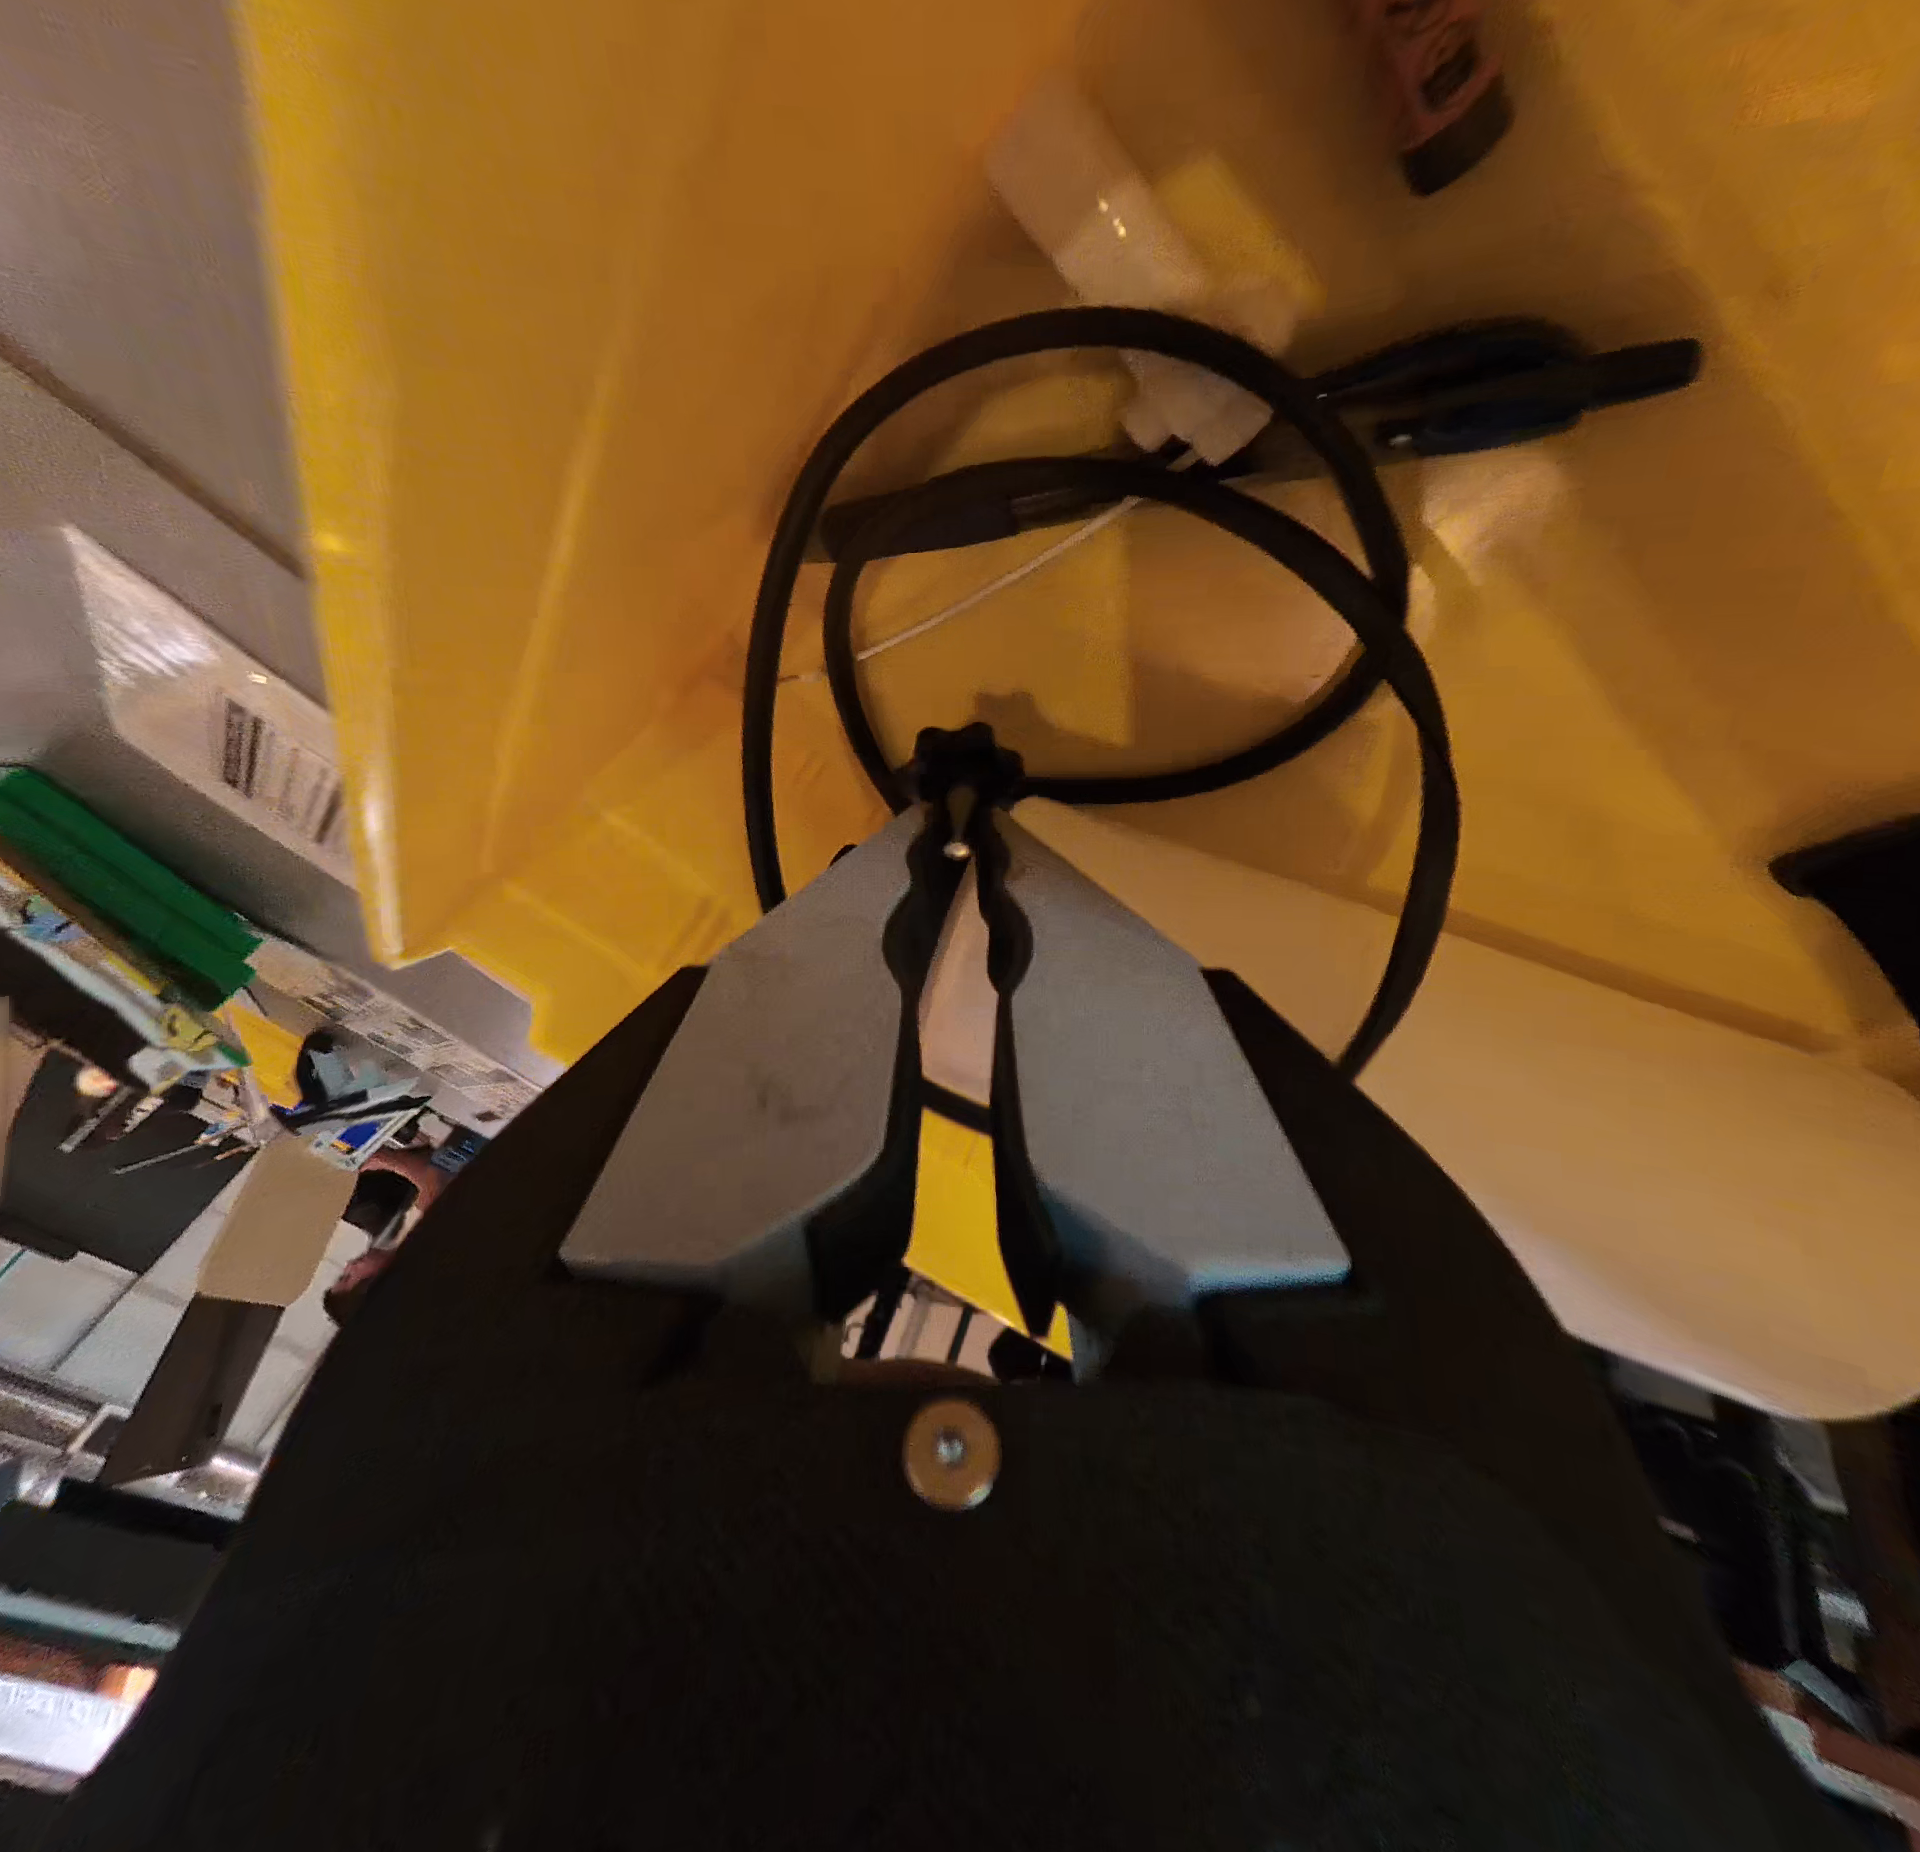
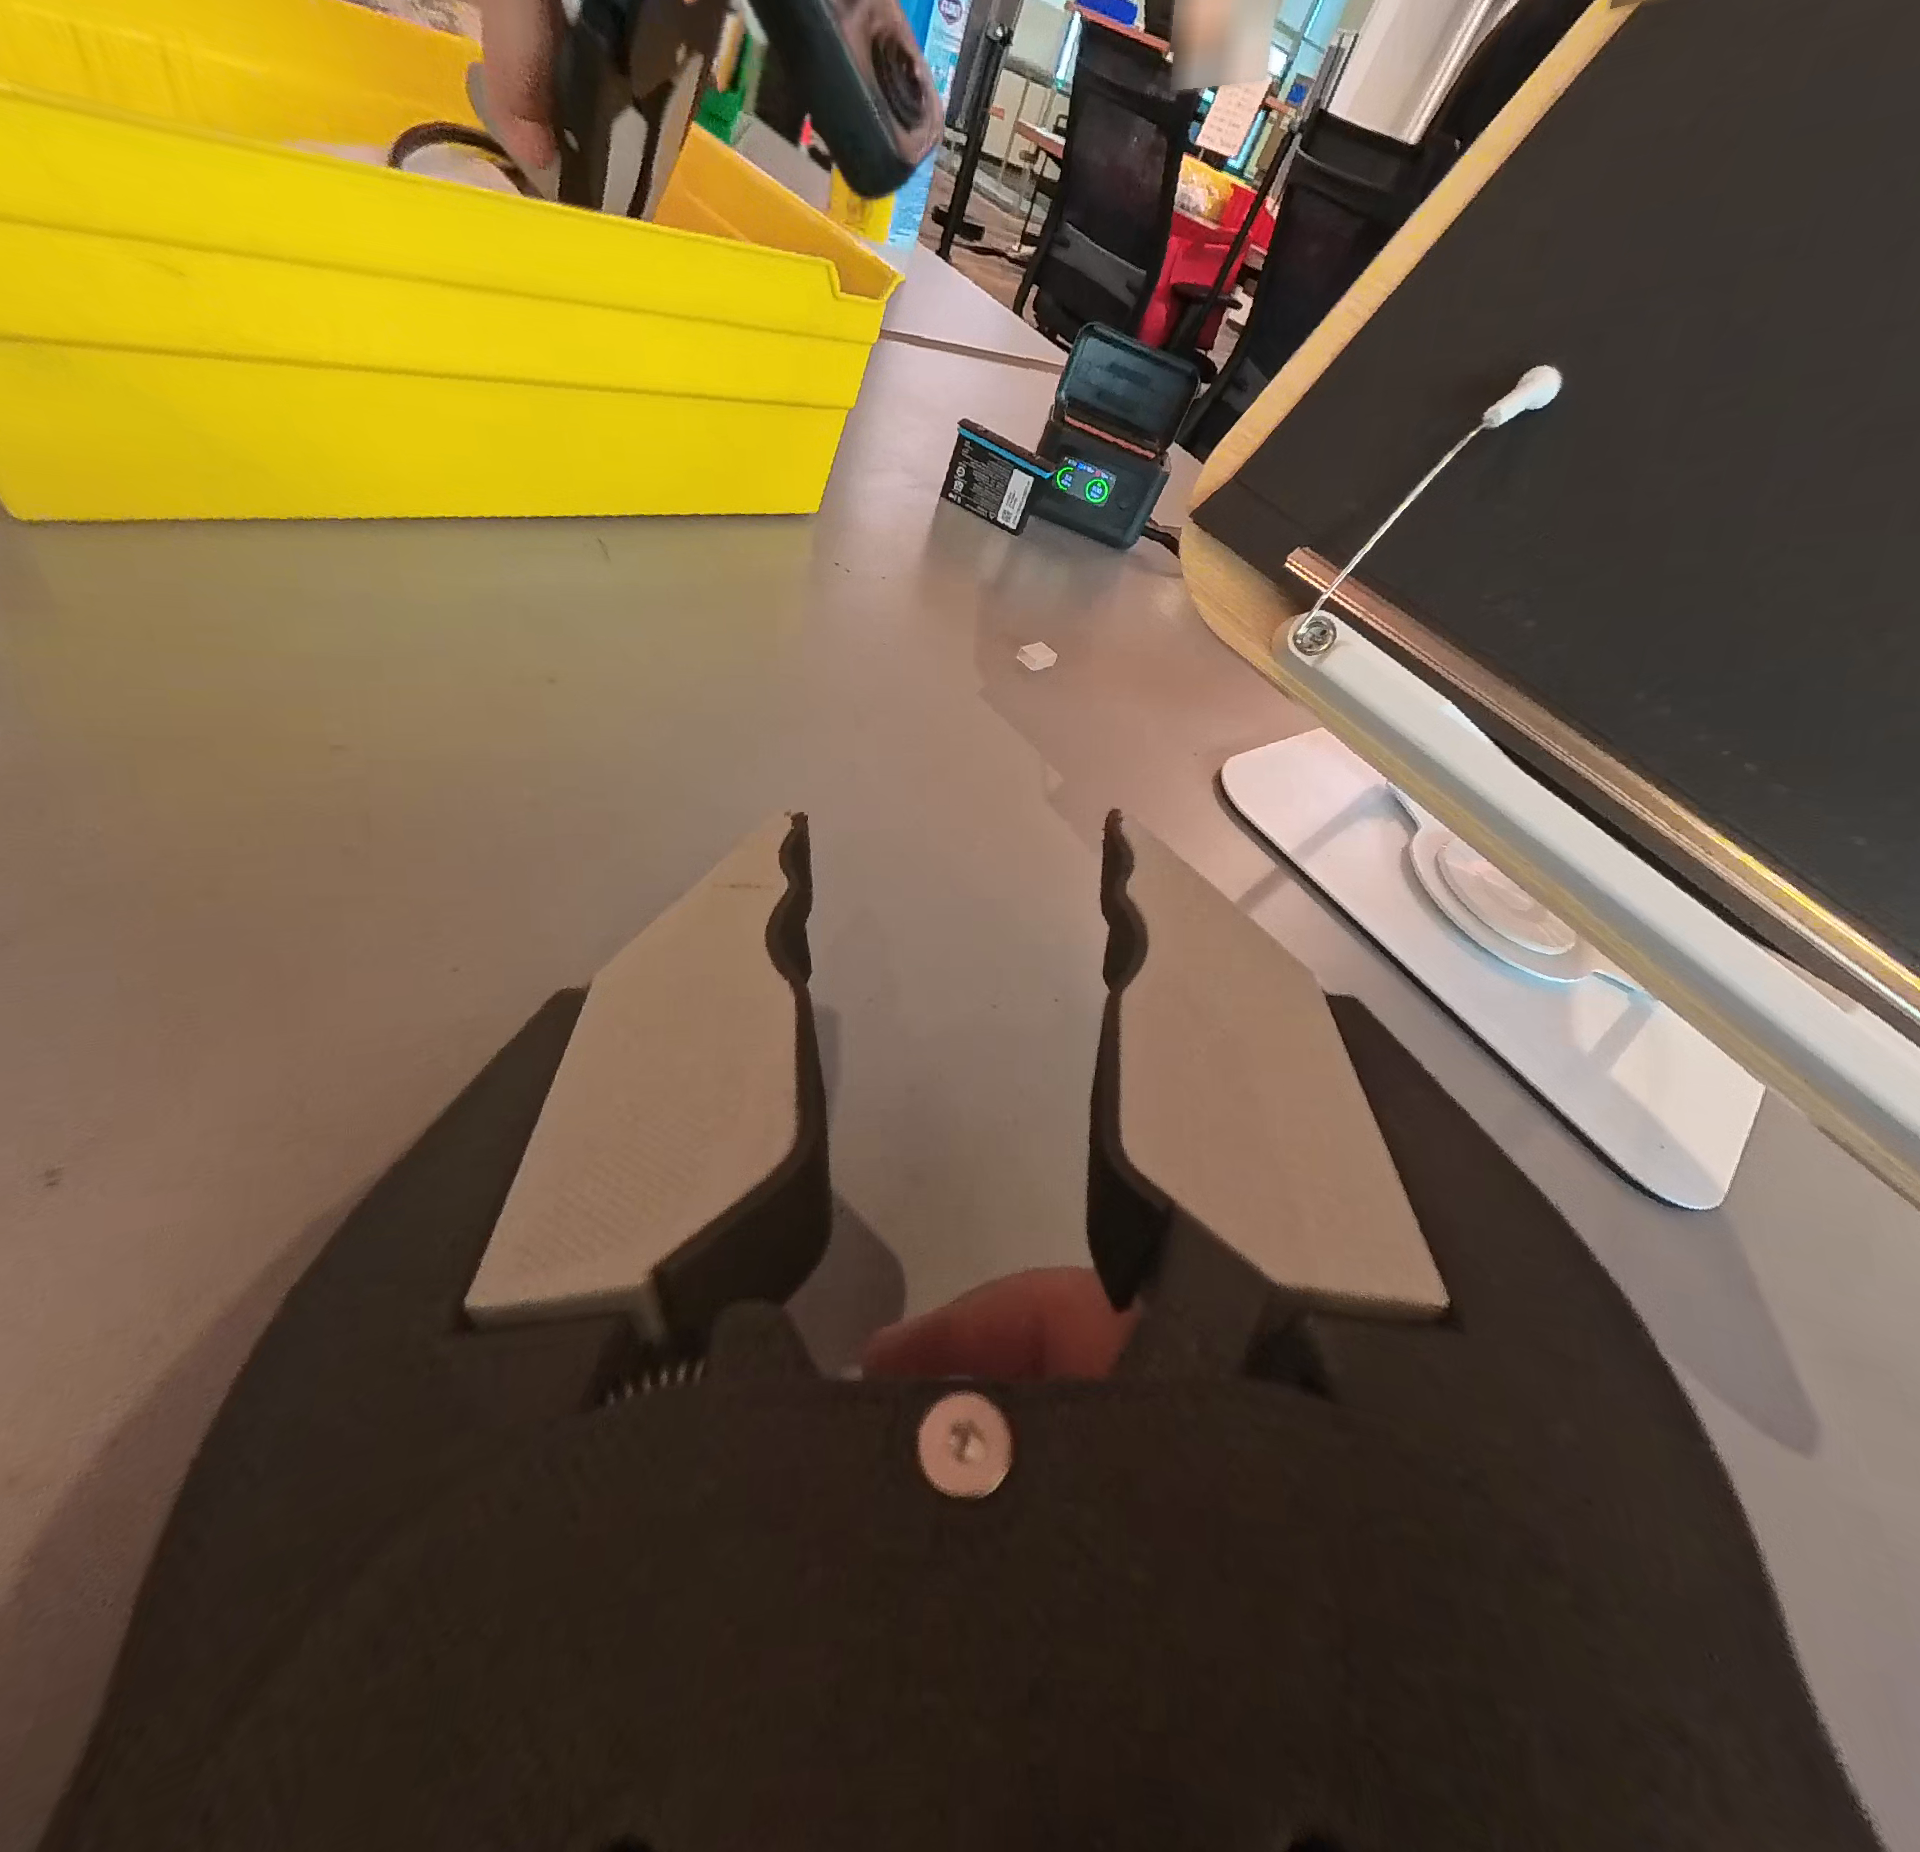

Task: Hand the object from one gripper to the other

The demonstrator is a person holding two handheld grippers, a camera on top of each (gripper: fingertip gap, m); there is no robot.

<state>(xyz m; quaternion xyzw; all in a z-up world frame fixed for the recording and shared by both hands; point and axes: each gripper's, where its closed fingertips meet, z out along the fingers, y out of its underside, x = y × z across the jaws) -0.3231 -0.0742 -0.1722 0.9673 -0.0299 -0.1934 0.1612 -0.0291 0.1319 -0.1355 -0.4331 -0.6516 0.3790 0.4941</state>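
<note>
In the left wrist view my left gripper is down inside a yellow bin. Its fingertips are pinched on the tied knot of a coiled black cable, whose loops spread out beyond the tips. In the right wrist view my right gripper is open and empty, low over the grey table. The same view shows the left gripper far off at the top, held by a hand in the yellow bin, with a bit of the cable loop beside it.
The bin also holds a white adapter, a pink and black item, a black and blue tool and a white sheet. On the table stand a battery and charging case, and a dark panel on a white stand base at the right. The grippers' ends are close to 35 centimeters from one another.
</note>
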